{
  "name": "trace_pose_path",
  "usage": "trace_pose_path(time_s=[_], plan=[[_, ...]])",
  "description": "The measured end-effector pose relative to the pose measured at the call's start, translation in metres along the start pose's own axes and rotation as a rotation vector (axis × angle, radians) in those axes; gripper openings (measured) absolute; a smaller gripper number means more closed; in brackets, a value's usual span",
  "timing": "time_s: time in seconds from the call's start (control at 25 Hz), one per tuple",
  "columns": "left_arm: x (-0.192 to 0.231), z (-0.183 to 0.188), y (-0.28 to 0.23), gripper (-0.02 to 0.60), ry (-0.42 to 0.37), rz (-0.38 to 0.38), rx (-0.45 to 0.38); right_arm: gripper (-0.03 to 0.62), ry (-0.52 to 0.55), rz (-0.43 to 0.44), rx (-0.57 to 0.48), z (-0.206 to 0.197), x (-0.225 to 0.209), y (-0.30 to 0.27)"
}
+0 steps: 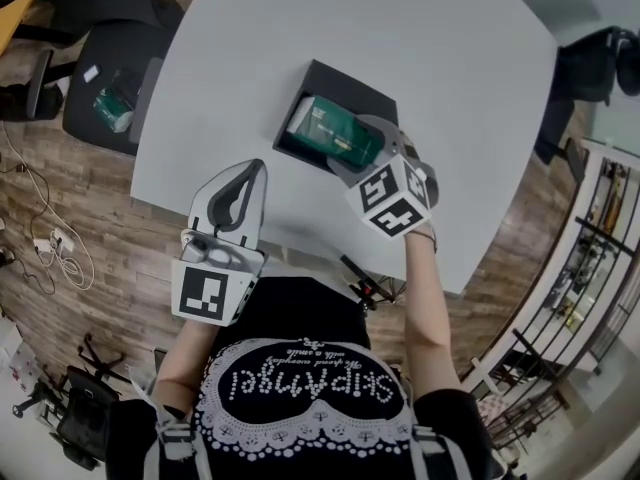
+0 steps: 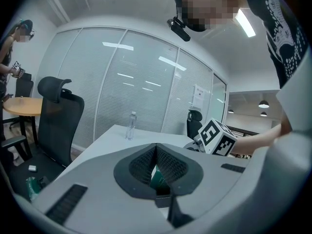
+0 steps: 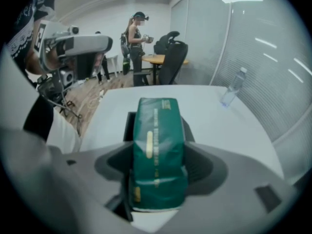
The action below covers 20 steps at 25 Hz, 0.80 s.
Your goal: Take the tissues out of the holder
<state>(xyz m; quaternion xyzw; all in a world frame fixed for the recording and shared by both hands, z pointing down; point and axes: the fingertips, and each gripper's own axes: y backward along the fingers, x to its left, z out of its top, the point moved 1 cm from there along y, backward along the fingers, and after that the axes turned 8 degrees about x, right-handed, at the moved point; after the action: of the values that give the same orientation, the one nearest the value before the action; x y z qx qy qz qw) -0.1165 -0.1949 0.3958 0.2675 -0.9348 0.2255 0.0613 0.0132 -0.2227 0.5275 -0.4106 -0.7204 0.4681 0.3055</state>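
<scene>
A green tissue pack is clamped in my right gripper, whose jaws squeeze its near end. Its far end lies over the black holder on the pale table. My left gripper hovers at the table's near edge, left of the holder. Its jaws meet with nothing between them. A sliver of the green pack shows beyond them.
A clear water bottle stands on the far side of the table. Black office chairs stand by the table's left edge. Another person stands by a round wooden table further off. Cables lie on the wooden floor.
</scene>
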Motion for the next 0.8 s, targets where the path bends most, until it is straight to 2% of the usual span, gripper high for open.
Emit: trace_pose_path(time_s=[0.32, 0.56, 0.8], plan=[[-0.001, 0.009, 0.011, 0.021, -0.017, -0.001, -0.027, 0.321, -0.069, -0.046, -0.093, 0.014, -0.006, 0.029], [-0.007, 0.014, 0.022, 0.021, -0.036, -0.009, -0.063, 0.321, -0.112, -0.119, -0.18, 0.027, -0.01, 0.056], [-0.016, 0.021, 0.034, 0.02, -0.052, -0.02, -0.1, 0.321, -0.236, -0.184, -0.343, 0.04, -0.016, 0.096]])
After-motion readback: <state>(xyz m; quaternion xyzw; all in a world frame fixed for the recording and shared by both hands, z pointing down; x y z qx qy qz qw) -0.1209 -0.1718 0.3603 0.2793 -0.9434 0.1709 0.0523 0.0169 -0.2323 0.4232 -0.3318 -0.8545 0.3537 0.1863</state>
